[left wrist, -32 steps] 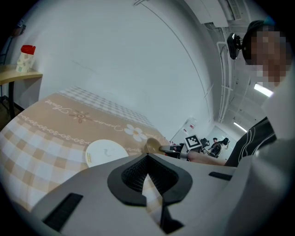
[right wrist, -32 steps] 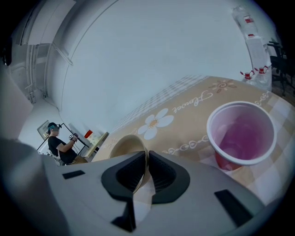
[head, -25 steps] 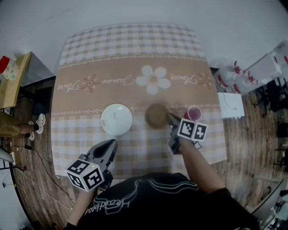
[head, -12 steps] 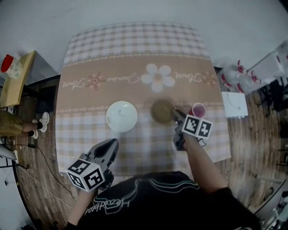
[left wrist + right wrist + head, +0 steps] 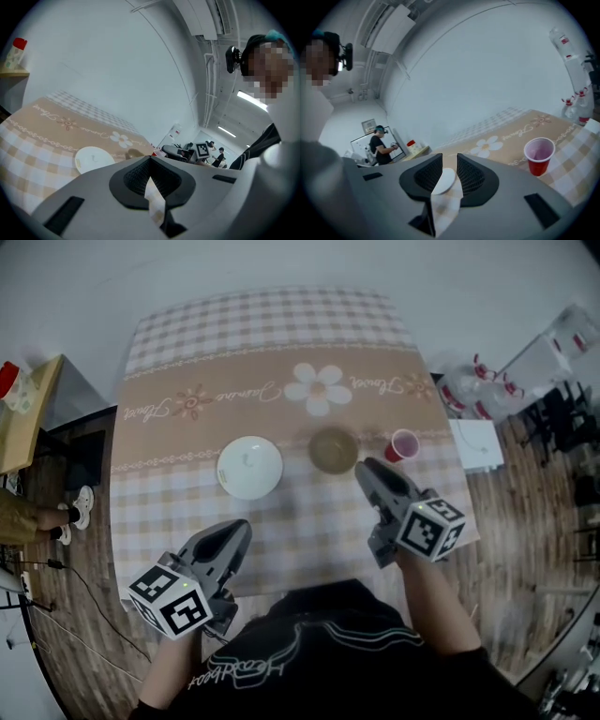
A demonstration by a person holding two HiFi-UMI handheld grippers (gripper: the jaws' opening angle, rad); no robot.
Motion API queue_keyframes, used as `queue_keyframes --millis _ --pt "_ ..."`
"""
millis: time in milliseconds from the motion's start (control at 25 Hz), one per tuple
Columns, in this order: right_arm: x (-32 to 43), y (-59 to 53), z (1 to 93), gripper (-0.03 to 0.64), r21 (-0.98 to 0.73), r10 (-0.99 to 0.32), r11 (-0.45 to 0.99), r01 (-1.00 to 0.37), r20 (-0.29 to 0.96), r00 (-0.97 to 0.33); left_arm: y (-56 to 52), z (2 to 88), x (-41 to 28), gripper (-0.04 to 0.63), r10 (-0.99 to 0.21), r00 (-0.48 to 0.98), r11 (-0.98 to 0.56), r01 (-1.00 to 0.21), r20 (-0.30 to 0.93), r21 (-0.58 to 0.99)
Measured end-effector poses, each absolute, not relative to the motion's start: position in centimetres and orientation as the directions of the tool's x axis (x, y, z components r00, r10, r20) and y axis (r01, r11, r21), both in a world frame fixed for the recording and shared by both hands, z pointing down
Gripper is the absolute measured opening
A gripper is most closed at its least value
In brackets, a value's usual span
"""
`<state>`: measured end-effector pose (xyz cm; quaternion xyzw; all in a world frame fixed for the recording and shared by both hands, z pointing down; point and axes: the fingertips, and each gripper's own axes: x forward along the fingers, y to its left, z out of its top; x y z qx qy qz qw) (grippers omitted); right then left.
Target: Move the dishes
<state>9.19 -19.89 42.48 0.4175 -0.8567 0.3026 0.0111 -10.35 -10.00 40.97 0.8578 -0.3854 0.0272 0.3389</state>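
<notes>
Checked cloth covers the table, with a tan band and a white flower print across its middle. I record three dishes in a row on it: a white plate at the left, a brown bowl in the centre and a red cup at the right. All three stand upright and apart from one another.

I hold the left gripper over the near edge of the table, well short of the plate and pointing toward it. In the left gripper view its jaws are pressed together at the tips with nothing caught between them. Only a sliver of cloth shows lower down. The plate and the bowl lie beyond it on the cloth.

The right gripper has its tips just beside the bowl's near right rim, between bowl and cup. In the right gripper view the jaws stand slightly apart with a narrow gap and grip nothing. The plate shows through that gap, far beyond. The cup stands to the right of the jaws, its pale inside open to view.

Off the table, a wooden shelf at the left carries a red-capped bottle.
</notes>
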Motion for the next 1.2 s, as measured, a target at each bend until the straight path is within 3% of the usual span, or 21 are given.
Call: queue_keyframes --millis 120,240,480,1200 --pt "6.3 -14.9 39.4 0.066 -0.503 -0.588 0.635 -0.587 0.178 -0.789 -8.6 39.7 -8.5 -0.005 -0.608 0.743 -0.539 -0.646 0.28 0.541" --pt "3.2 -9.4 37.4 0.033 -0.446 -0.414 0.779 -0.441 0.164 -0.896 -6.5 38.0 -6.8 -0.005 -0.563 0.785 -0.61 -0.605 0.256 0.512" --pt "0.8 -2.0 35.5 0.014 -0.351 -0.214 0.896 -0.272 0.195 -0.957 -3.1 36.2 -5.3 -0.005 -0.537 0.812 -0.664 -0.574 0.229 0.478" --pt "11.4 19.6 31.1 0.014 -0.347 -0.294 0.881 -0.323 0.133 -0.946 18.2 31.6 6.0 -0.005 -0.463 0.861 -0.794 -0.508 0.208 0.335"
